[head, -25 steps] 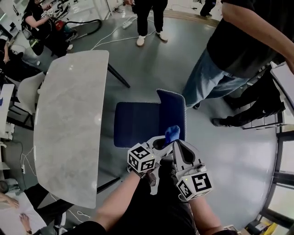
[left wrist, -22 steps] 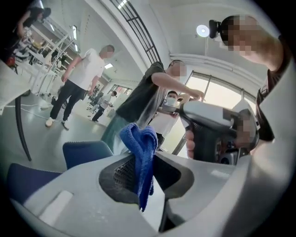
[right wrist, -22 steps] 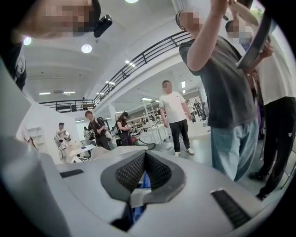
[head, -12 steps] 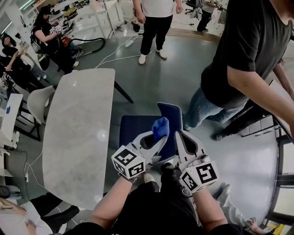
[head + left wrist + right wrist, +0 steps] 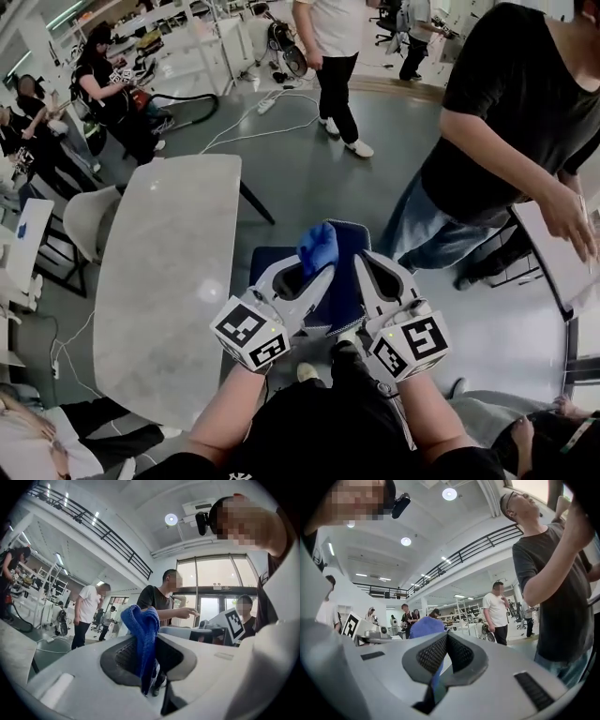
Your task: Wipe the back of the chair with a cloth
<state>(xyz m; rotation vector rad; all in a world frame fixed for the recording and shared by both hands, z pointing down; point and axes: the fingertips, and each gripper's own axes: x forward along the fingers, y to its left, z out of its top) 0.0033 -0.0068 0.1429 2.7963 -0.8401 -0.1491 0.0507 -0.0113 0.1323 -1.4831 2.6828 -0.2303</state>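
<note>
**Cloth raised, chair back not yet touched**
Your left gripper (image 5: 319, 270) is clamped on the blue cloth (image 5: 319, 246), with a fold bunched above the tips, probably to serve as a wiping pad. Your right gripper (image 5: 362, 261) is closed on nothing and sits just beside it, likely out of the way. Both tilt upward, so the cloth hangs above the chair (image 5: 349, 231) back, not on it.

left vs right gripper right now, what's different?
The left gripper is shut on the blue cloth; the right gripper is shut on nothing. In the head view the left gripper tilts up-right and the right gripper up-left, so their tips come close together. Both are white, carry a marker cube, and are held above the chair.
</note>
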